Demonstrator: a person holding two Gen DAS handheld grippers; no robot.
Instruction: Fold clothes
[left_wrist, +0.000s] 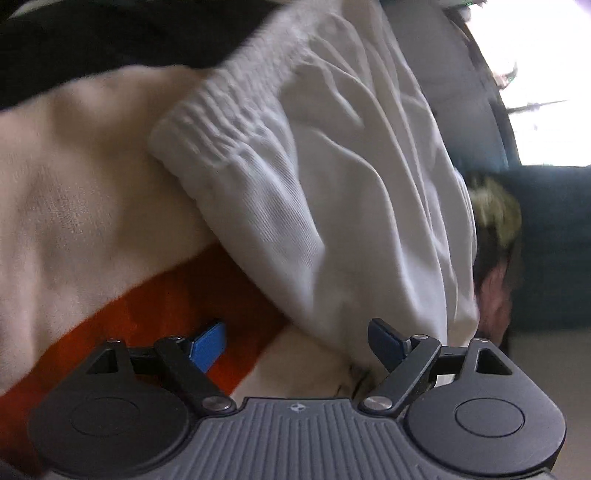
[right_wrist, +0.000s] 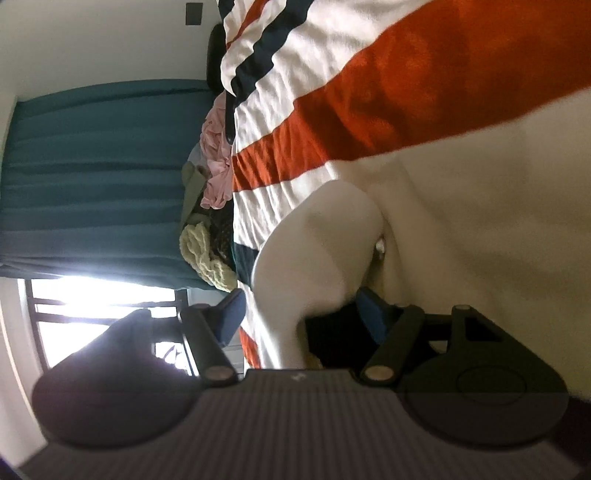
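Spreading wide in the left view, the left tongs are released, with the lower edge of a white garment hanging down between the two blue pads, not pinched. The right tongs also stand apart; a rounded white fold reaches into the gap, and it is probably the same garment, though blur and shadow keep me from being sure, or from telling whether either pad touches it.

The garment is ribbed knit with a gathered elastic band along one edge. It drapes in long soft wrinkles, so I judge it light, limp and far from fragile; it will sag and bunch wherever it is not held. The band is the thickest, firmest part and looks like the best place to grip, near its two ends, since a hold on the thin body cloth would likely slide or gather.

Under it lies a striped blanket in cream, orange and navy. Farther off sits a heap of clothes, pink and pale yellow among them, before a teal curtain.
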